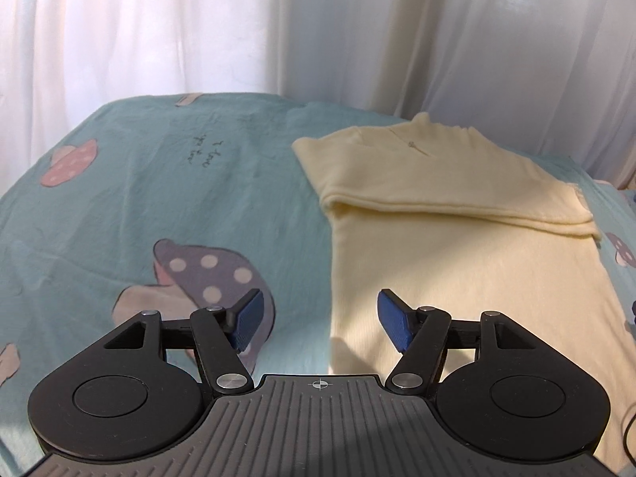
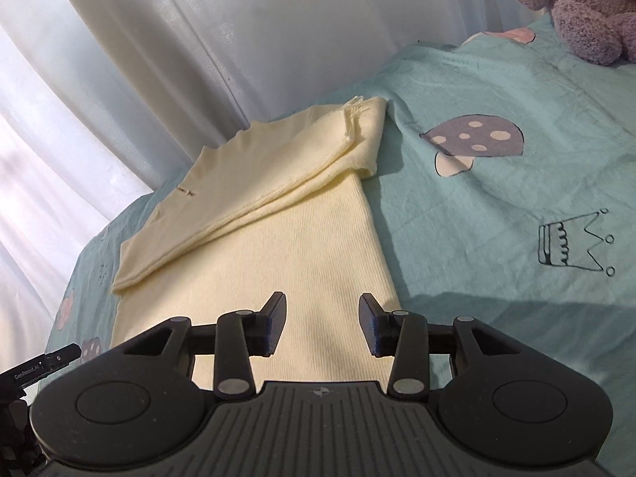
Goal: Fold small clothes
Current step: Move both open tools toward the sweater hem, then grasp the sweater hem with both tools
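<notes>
A pale cream knitted top [image 1: 457, 262] is lying flat on the bed sheet [image 1: 167, 198], close to the sheet's far edge where white curtains [image 1: 159, 28] are hanging. Its sleeves are lying folded across the body in a layered band, with a frayed cuff poking out at the end nearest the purple mushroom print [image 2: 475, 141]. The fine ribbing of the knit is showing on the lower body, and sunlight is falling across it in a slanted patch. A small dark mark is sitting near the neckline.

The left gripper [image 1: 320, 320] is hovering over the garment's left edge, its blue-padded jaws standing wide apart with nothing between them. The right gripper [image 2: 322, 324] is hanging above the lower body of the top, jaws parted and gripping nothing. A purple plush toy [image 2: 584, 4] is sitting at the sheet's far right corner.
</notes>
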